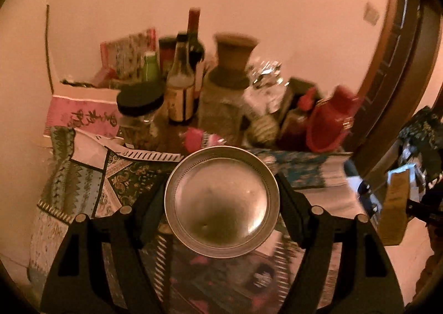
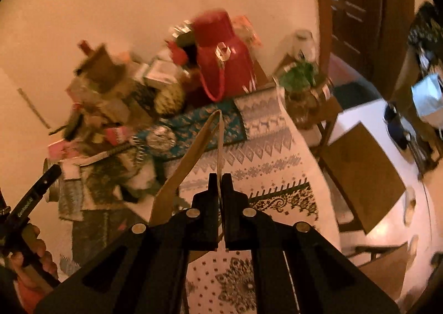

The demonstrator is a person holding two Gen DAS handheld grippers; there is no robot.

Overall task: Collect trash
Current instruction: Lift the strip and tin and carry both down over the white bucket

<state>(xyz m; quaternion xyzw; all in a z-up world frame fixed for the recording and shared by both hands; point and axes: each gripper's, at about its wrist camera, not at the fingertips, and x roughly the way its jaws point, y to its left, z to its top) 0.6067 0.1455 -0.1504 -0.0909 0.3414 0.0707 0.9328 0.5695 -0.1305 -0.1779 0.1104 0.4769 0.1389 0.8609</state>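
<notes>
Left tongs (image 1: 221, 203) grip empty metal can (image 1: 221, 201); right tongs (image 2: 220, 183) pinch cardboard (image 2: 191, 161).

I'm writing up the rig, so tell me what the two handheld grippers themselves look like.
Both are matte black. The left gripper and right gripper have angular, triangular linkage arms with cut-out slots, round silver pins at the pivots, and flat rectangular fingers. No cables or sleeves are visible.
</notes>
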